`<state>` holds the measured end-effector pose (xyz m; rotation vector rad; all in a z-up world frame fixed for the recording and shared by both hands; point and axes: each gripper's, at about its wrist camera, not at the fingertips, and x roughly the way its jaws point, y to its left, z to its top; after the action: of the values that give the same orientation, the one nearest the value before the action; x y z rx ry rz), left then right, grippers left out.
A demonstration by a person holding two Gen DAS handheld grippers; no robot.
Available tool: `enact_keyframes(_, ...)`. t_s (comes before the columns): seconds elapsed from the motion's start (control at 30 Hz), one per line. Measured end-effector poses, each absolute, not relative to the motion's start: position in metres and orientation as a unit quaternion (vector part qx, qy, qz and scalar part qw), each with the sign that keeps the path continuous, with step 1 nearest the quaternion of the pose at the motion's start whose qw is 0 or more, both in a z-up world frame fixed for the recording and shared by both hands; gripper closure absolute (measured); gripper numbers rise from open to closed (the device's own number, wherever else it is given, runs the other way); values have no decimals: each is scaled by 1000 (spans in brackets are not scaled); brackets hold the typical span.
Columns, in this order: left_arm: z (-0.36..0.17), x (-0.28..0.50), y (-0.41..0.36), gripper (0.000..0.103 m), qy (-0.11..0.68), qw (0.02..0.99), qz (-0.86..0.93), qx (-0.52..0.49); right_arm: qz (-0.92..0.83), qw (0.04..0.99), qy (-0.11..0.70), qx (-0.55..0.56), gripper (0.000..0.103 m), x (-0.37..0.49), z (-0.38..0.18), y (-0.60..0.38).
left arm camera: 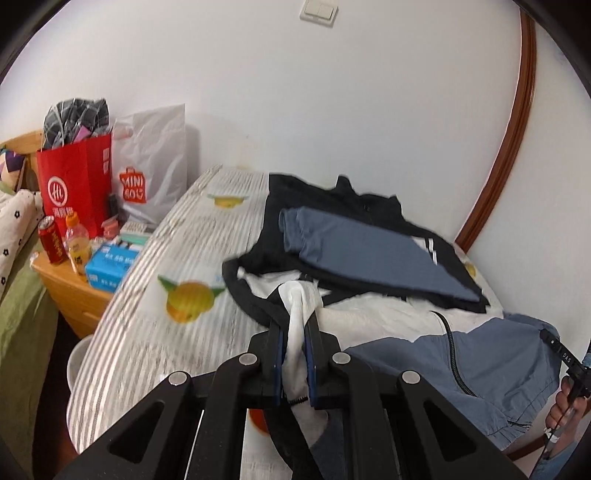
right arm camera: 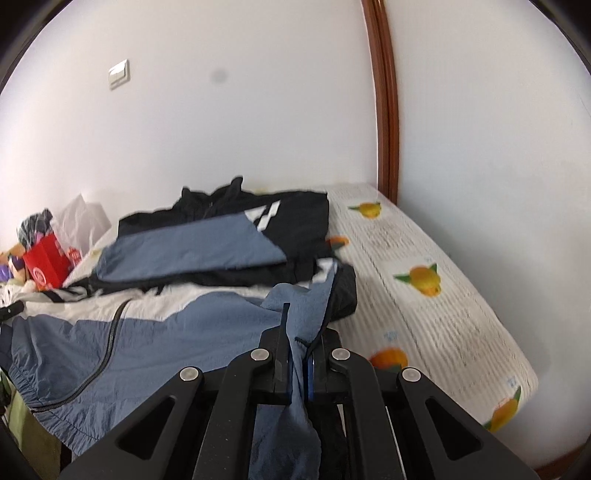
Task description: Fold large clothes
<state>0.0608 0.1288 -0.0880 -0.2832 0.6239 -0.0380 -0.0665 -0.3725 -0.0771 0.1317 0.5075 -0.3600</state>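
While the left gripper (left arm camera: 295, 332) pinches the jacket's (right arm camera: 155, 343) white edge and the right gripper (right arm camera: 300, 343) its blue edge — both clamped tight — we judge one sleeve (right arm camera: 192, 251) already folded across the far body, the near hem still unfolded on the bed (right arm camera: 443, 295)

white wall (left arm camera: 332, 110), wooden nightstand (left arm camera: 74, 295), wall switch (left arm camera: 318, 13)

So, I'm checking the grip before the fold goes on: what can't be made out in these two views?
- Left wrist view: how much white cloth of the jacket the left gripper has, hidden between its fingers.
- Right wrist view: the blue hem in the right gripper, cut off below by its frame.
- Both views: the jacket's far half, covered by its folded sleeve.
- Print on the mattress: blurred.
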Motion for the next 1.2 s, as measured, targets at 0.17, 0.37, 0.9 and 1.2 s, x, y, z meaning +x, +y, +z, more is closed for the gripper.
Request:
enact_keyframes(0.17,-72,86,125,93,291,948,-11,-127,-174,954,232,80,98,-37,-60,-381)
enact_keyframes(0.37,-60,127,124,93,290,949,3,-127,-168,956,222,88,98,14,-45,-392)
enact_keyframes(0.9,-90,243,114,91,347,931,70,-87,-185,941,271,88,97,140,-84,-417)
enact_keyframes(1.2,-131,279,117,88,393,911,89,-84,-221,914,332,74,96,189,-131,-436)
